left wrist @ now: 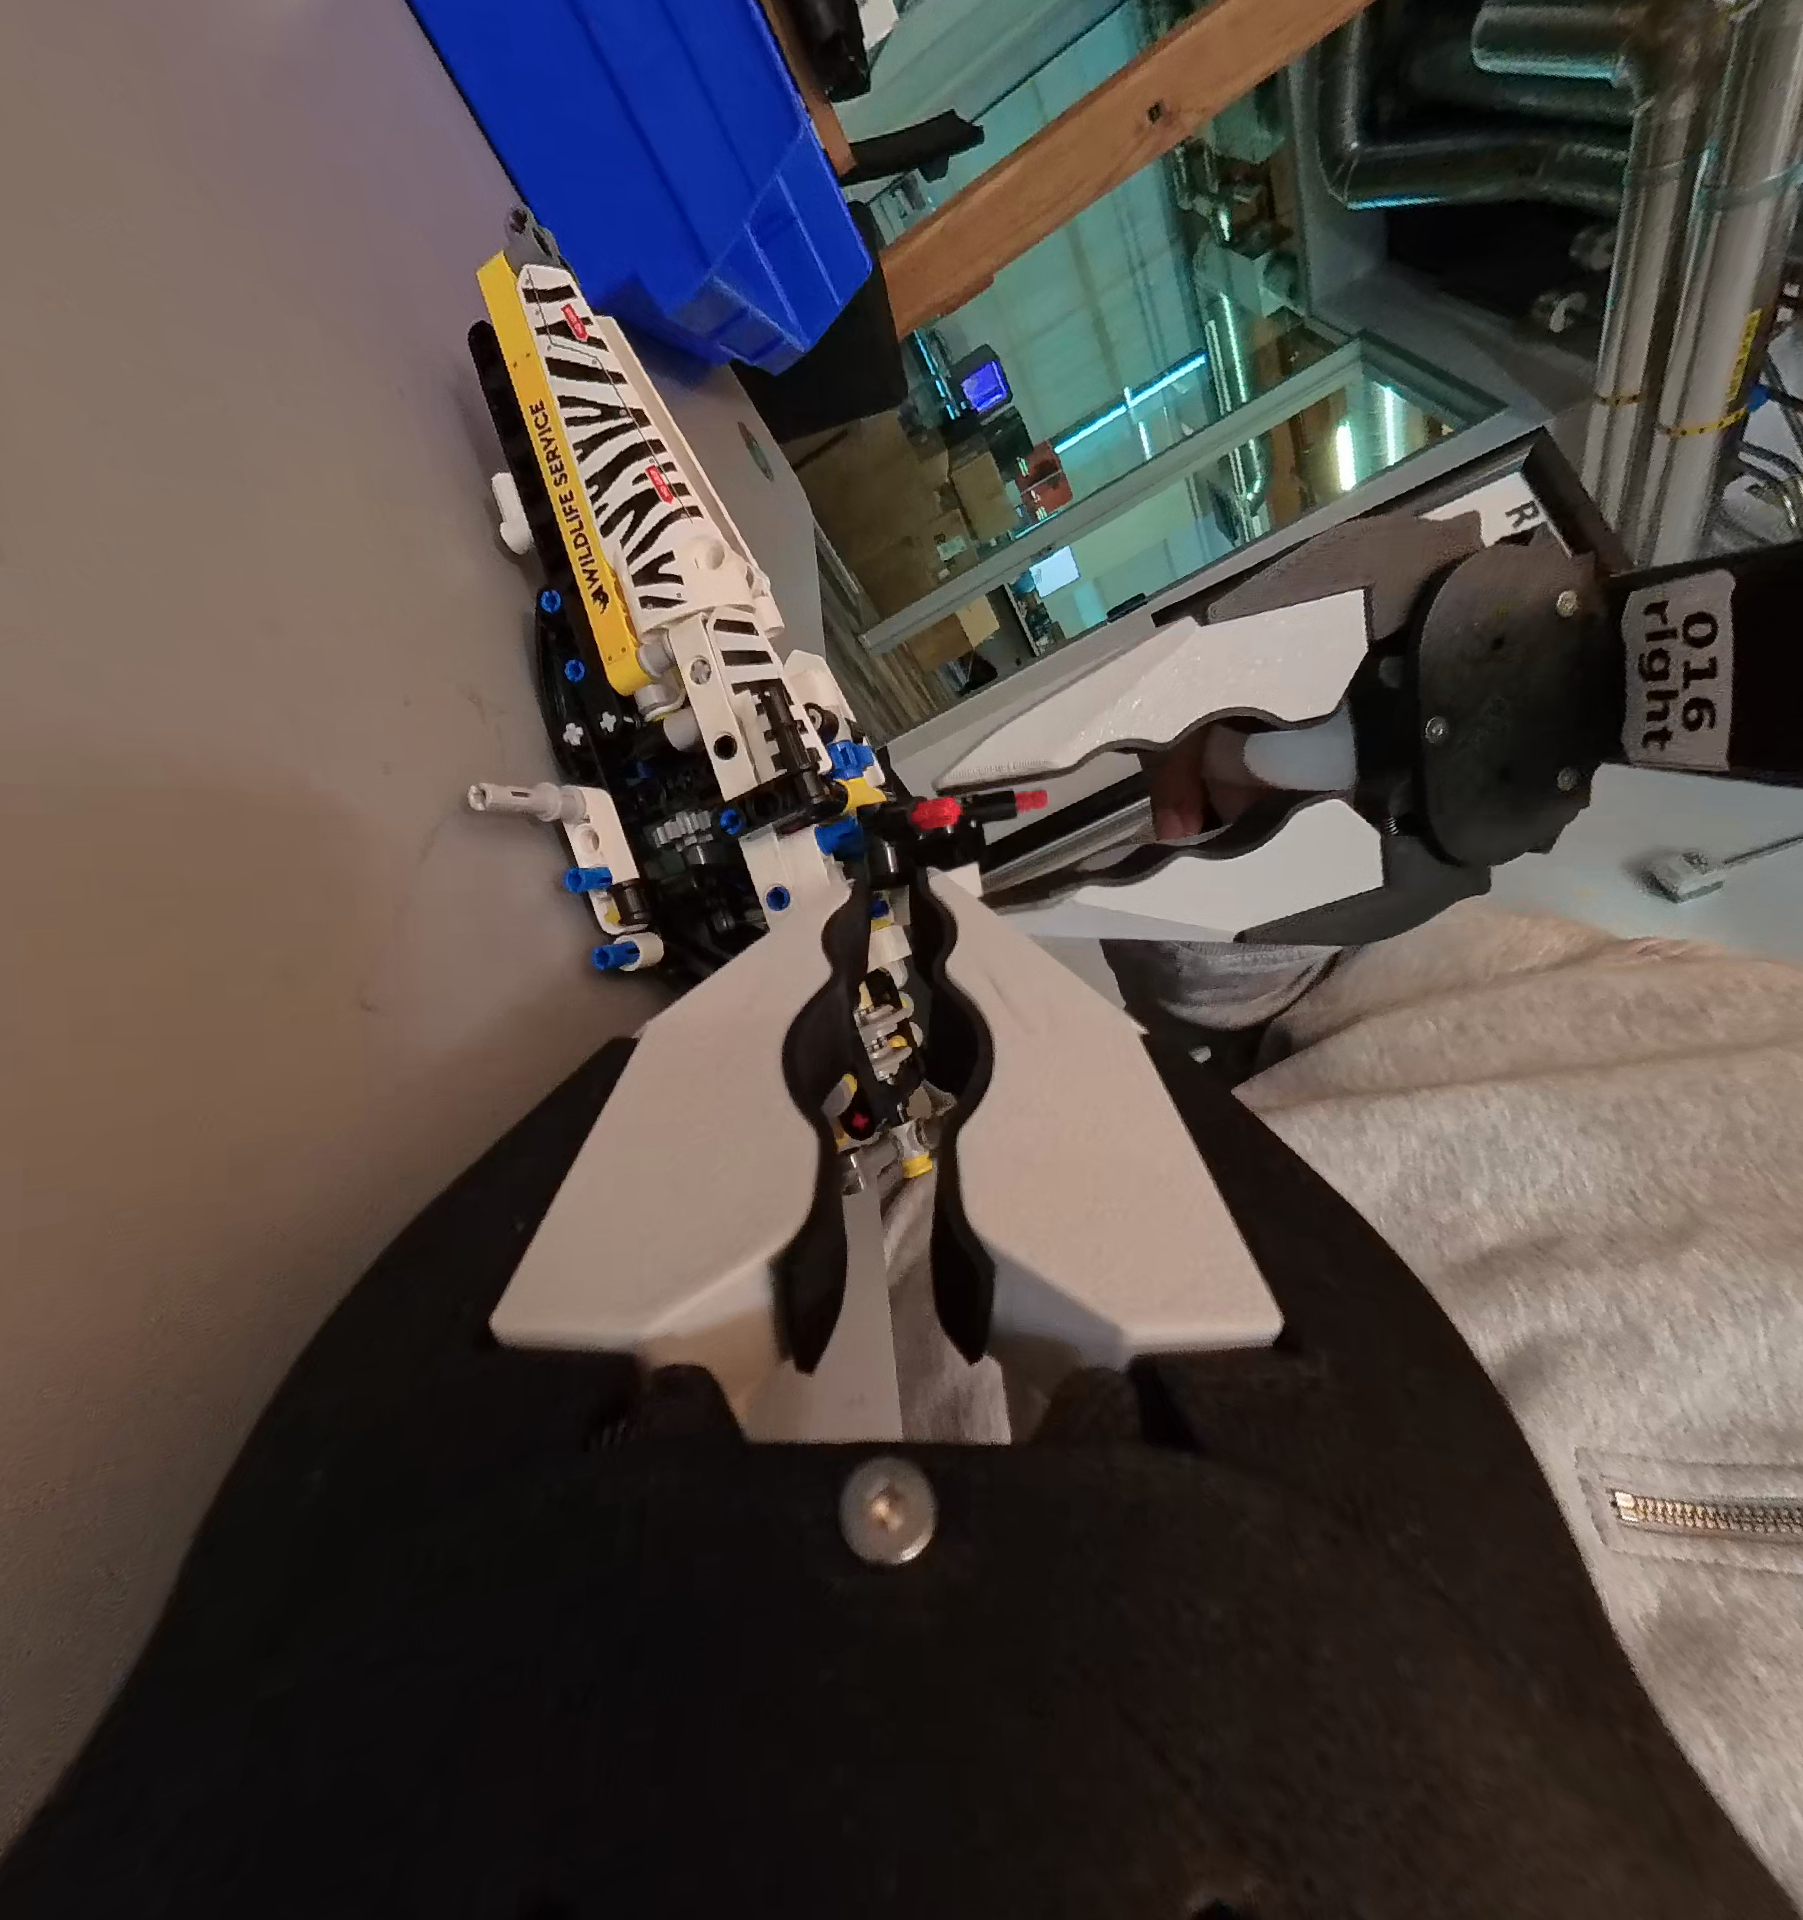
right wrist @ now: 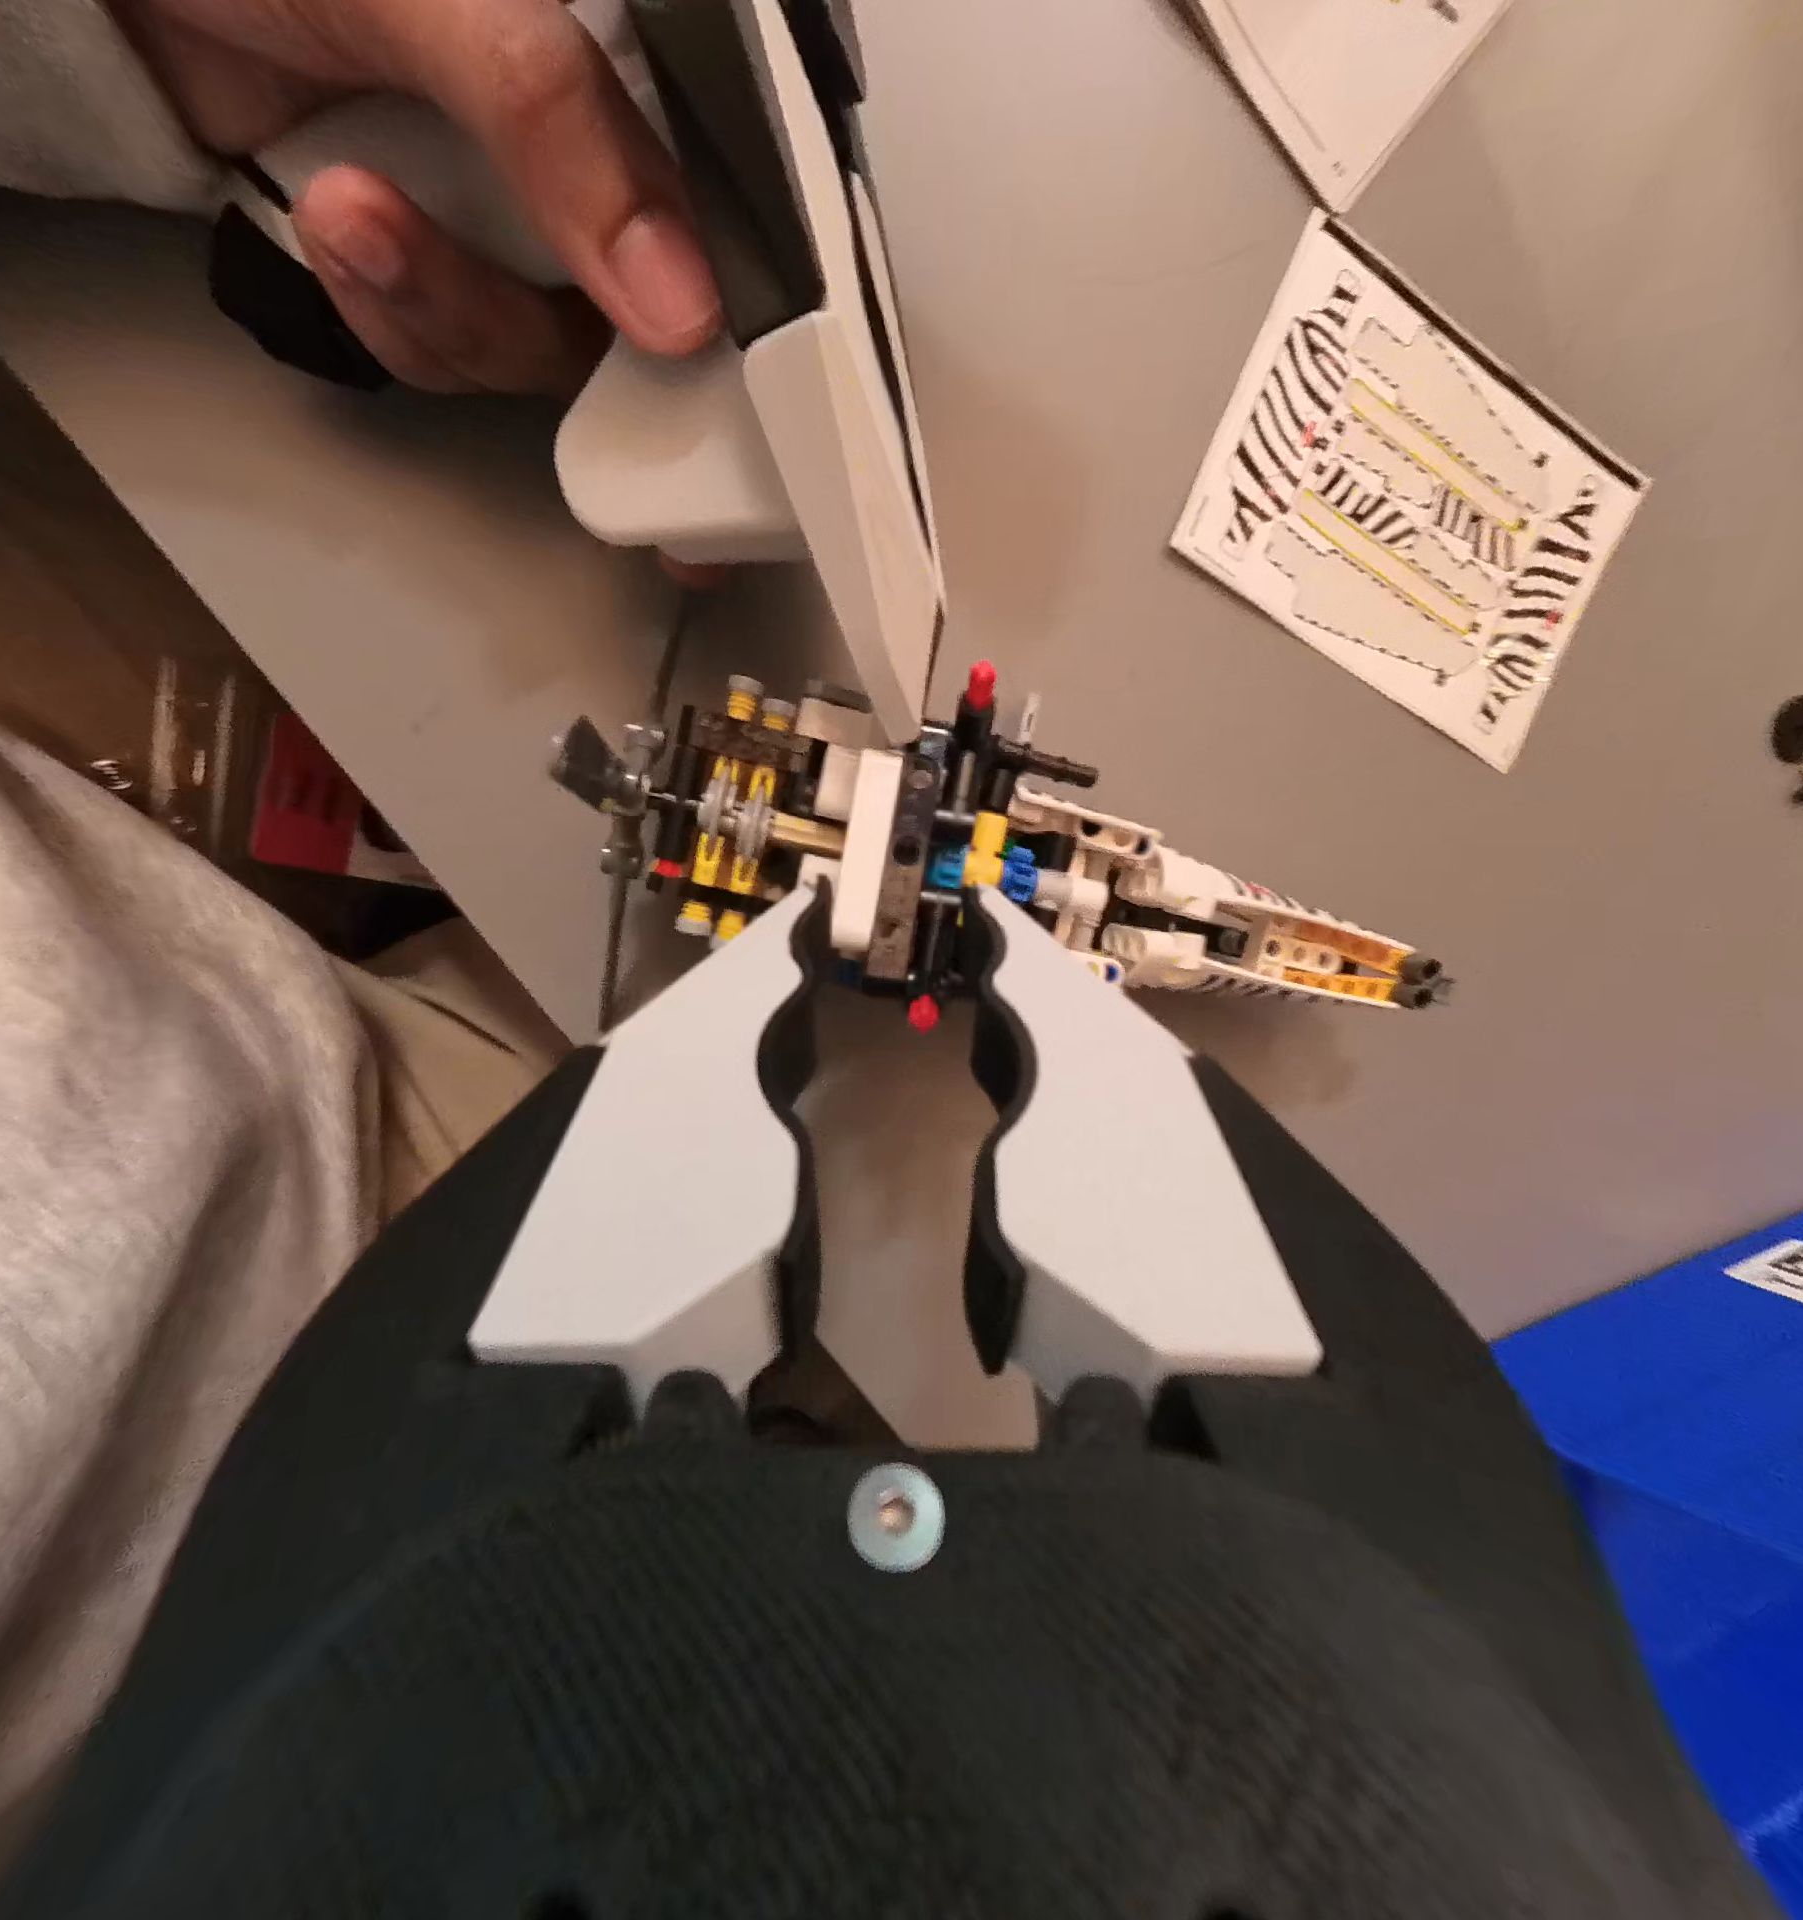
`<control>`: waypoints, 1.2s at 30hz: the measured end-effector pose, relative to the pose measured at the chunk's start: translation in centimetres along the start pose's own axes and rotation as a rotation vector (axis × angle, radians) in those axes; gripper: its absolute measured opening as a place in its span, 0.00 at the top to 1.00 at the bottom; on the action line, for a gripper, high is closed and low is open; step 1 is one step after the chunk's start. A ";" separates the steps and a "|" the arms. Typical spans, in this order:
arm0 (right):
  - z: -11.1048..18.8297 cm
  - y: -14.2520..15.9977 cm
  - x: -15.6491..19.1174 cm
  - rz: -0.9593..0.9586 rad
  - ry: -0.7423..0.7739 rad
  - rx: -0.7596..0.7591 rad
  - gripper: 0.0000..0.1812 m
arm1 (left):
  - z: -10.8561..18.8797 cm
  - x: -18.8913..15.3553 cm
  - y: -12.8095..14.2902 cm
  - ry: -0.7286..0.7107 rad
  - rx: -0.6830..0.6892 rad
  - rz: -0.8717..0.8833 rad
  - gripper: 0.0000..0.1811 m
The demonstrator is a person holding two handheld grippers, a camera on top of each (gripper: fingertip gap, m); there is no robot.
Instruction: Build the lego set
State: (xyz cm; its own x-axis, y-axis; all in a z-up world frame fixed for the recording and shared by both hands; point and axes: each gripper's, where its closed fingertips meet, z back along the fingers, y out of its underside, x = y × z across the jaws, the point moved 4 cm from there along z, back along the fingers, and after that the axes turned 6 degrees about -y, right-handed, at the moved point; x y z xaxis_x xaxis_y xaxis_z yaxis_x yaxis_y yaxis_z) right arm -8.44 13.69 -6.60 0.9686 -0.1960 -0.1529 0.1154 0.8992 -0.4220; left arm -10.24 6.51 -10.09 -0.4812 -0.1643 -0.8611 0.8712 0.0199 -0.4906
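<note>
**Two grippers clamp one half-built model at the tabletop's edge**

Largest first: the grey tabletop point(right wrist: 1136, 260) carries everything, and its near edge runs just behind the model's mechanical end, so there is little room toward the person's grey sleeve point(left wrist: 1499, 1195) and plenty of open surface beyond the tail. A blue bin point(left wrist: 668, 156) sits past the tail tip, near enough to limit a forward push. A sticker sheet point(right wrist: 1406, 499) with zebra stripes lies flat, well apart from the work.

The lego model point(left wrist: 648, 540) (a zebra-striped aircraft body, by the look of it) lies with its long axis running away from the left gripper point(left wrist: 892, 914) and across the right gripper's point(right wrist: 902, 925) line of sight, tail toward the bin. The left gripper's jaws are narrow, closed on the model's gear-filled end. The right gripper's jaws sit at middling width, gripping the white-and-grey frame at the model's middle, from the side. Both are in contact; neither is nearer.

Smallest: a red-tipped pin point(right wrist: 981, 686) sticks up from the frame between the two grips. Any coming press likely turns on that crossing axis, with the left bracing lengthwise.
</note>
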 end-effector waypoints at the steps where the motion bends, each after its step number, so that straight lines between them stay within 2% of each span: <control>1: 0.0 0.1 -0.1 0.007 0.021 -0.004 0.88 | 0.0 0.0 0.0 -0.001 -0.002 -0.001 0.98; 15: -0.2 0.5 0.2 -0.017 0.015 -0.054 0.88 | 0.3 -0.2 -0.1 0.028 -0.018 -0.002 0.97; 19: -0.1 0.5 0.3 -0.046 -0.035 -0.064 0.88 | 0.3 0.0 -0.4 -0.003 -0.039 -0.015 0.90; 22: -0.1 0.5 0.2 -0.056 -0.055 -0.062 0.88 | 0.2 0.1 -0.4 -0.037 -0.038 -0.042 0.89; 27: -0.1 0.3 0.4 -0.041 -0.055 -0.053 0.88 | 0.2 -0.1 -0.2 -0.034 -0.032 -0.061 0.97; 36: -0.5 0.5 0.5 -0.057 -0.073 -0.054 0.88 | 0.1 0.0 -0.2 -0.050 -0.031 -0.062 0.96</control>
State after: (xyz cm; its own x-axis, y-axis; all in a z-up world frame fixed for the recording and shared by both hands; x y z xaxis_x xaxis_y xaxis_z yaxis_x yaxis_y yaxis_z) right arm -8.02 13.79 -7.35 0.9745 -0.2157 -0.0623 0.1609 0.8645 -0.4762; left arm -10.42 6.40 -9.97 -0.5282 -0.2151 -0.8214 0.8360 0.0380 -0.5475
